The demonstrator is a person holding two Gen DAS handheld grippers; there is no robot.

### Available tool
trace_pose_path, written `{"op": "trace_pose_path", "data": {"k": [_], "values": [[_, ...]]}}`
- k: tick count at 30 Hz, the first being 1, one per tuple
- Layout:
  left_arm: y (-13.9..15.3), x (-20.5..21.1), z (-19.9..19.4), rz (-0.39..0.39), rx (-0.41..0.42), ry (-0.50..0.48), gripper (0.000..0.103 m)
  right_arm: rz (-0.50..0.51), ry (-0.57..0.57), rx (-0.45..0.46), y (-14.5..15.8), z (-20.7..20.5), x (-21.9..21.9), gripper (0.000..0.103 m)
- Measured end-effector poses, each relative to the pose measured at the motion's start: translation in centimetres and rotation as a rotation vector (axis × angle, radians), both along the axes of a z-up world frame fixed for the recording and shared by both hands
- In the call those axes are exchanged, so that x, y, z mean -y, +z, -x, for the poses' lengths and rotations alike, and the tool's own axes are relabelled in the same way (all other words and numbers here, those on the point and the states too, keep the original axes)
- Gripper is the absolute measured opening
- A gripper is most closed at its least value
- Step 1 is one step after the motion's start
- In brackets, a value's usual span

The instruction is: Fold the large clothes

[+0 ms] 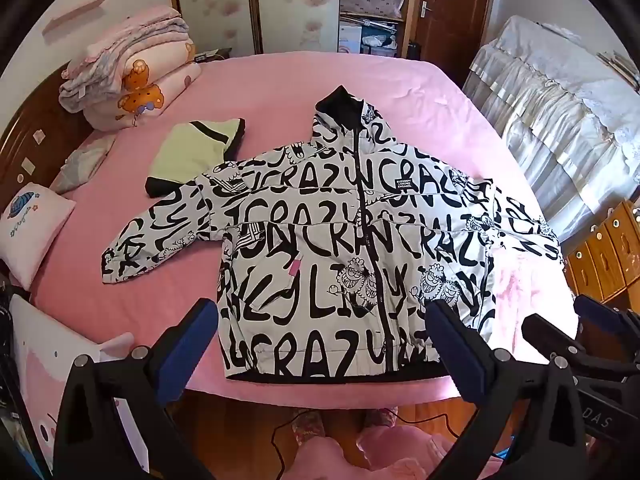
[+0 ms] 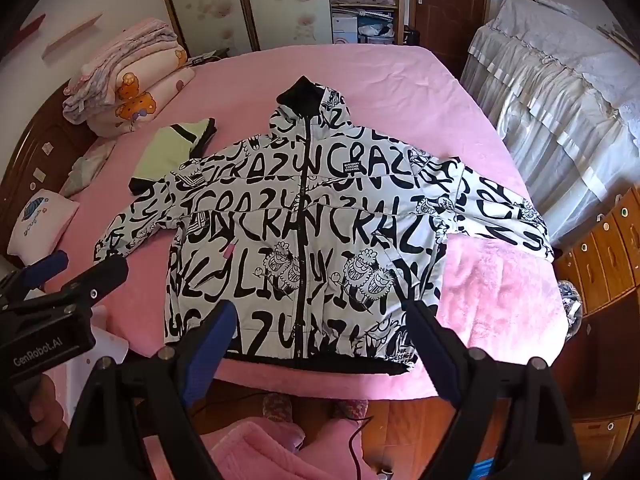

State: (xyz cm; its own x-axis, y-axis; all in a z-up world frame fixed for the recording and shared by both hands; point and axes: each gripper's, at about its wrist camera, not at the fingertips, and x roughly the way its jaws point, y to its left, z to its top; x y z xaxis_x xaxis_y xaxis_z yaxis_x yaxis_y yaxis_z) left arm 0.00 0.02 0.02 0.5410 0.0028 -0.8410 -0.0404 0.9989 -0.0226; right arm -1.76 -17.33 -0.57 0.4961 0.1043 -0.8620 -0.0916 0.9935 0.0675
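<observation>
The black-and-white lettered zip jacket [image 1: 352, 232] lies flat, front up, on the pink bed [image 1: 280, 80], collar at 12 o'clock, hem at 6. The left gripper [image 1: 320, 344] and right gripper [image 2: 324, 344] hang over the hem, jaws apart, holding nothing. I'd take 1 sleeve [image 2: 500, 208] at the cuff and carry it across the chest, keeping it smooth.

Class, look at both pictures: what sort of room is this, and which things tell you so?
Most likely a home bedroom: a bed with a pink sheet, a stack of folded quilts by its wooden headboard, and a wardrobe behind.
</observation>
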Motion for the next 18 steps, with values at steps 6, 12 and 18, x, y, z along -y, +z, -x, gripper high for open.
{"op": "trace_pose_path", "data": {"k": [6, 12, 18], "values": [[-0.01, -0.03, -0.06, -0.008, 0.003, 0.005, 0.103, -0.002, 0.0, 0.004, 0.04, 0.01, 0.08, 0.087], [0.01, 0.03, 0.0, -0.008, 0.011, -0.001, 0.103, -0.002, 0.005, 0.004, -0.02, -0.01, 0.13, 0.087], [0.33, -0.19, -0.22, 0.002, 0.028, 0.011, 0.103, -0.003, -0.003, 0.002, 0.08, 0.04, 0.17, 0.087]]}}
